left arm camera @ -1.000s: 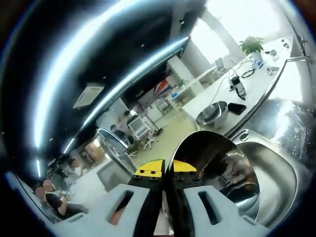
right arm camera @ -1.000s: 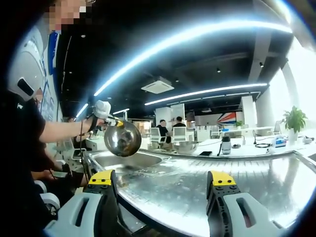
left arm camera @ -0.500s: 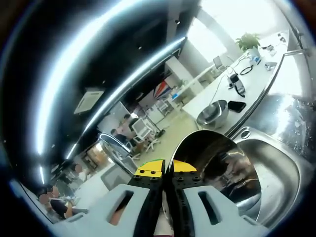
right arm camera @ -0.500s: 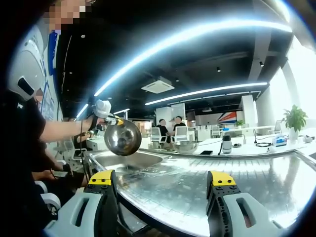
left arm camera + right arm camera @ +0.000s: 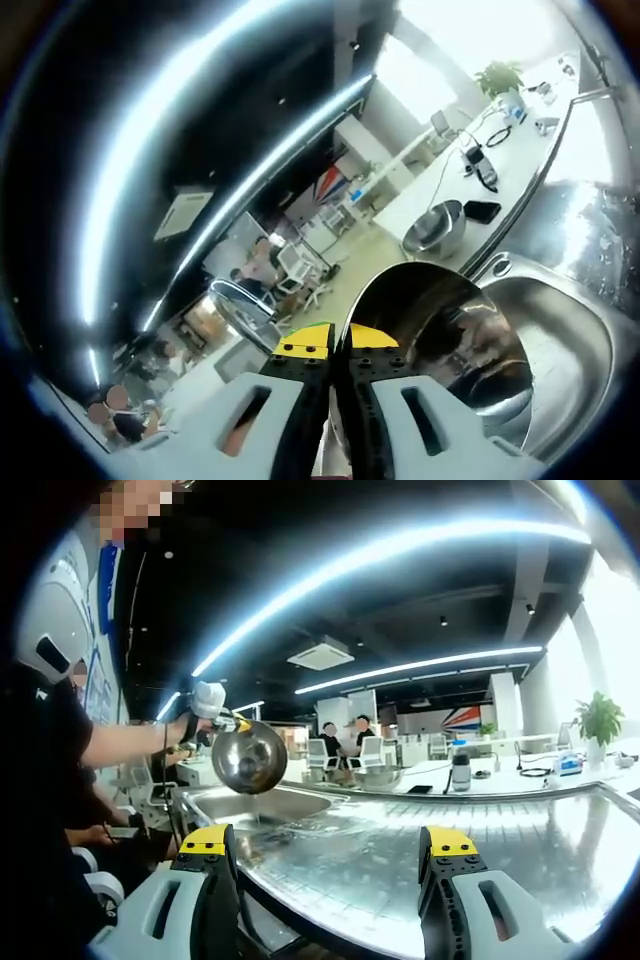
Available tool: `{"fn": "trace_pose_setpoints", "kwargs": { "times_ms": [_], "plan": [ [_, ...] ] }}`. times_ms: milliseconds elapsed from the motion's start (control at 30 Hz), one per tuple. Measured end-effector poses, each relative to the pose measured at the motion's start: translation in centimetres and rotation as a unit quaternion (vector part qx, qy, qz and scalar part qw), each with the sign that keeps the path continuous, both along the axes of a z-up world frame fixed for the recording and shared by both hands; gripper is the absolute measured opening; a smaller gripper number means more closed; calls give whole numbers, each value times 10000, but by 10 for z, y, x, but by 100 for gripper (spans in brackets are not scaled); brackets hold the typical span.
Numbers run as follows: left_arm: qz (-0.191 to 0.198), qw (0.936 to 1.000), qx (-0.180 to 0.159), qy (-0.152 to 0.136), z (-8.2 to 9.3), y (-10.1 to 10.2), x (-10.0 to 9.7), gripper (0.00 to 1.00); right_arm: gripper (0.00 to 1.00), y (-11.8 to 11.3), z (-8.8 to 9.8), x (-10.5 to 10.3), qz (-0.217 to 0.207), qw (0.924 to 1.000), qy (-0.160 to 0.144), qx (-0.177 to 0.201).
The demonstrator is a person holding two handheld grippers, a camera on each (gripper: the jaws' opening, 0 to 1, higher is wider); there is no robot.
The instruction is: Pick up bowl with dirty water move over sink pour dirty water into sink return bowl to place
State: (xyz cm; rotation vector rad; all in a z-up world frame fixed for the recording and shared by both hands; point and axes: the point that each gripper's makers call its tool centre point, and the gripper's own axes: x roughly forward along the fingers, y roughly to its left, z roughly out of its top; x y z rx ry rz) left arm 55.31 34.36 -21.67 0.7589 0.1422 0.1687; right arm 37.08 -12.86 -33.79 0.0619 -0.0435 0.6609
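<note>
Left gripper view: left gripper (image 5: 335, 345) clamps the steel bowl (image 5: 440, 330) rim, tipped over the sink (image 5: 560, 340) at four o'clock; right gripper (image 5: 325, 845) gapes idle. Overtilting probably splashes the counter (image 5: 480, 825).

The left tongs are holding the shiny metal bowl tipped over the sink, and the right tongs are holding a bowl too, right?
Not quite. The left tongs do grip the shiny round metal bowl tipped over the steel sink, but the right tongs stand open and empty above the wet steel counter, as the right gripper view shows.
</note>
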Motion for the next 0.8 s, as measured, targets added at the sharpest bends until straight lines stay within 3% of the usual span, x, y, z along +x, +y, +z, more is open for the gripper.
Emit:
{"fn": "trace_pose_setpoints", "kwargs": {
  "times_ms": [800],
  "plan": [
    [-39,9978,654,-50,17,-7,-5,0,67,-2,1,-4,10,10000,-37,54]
  ]
}}
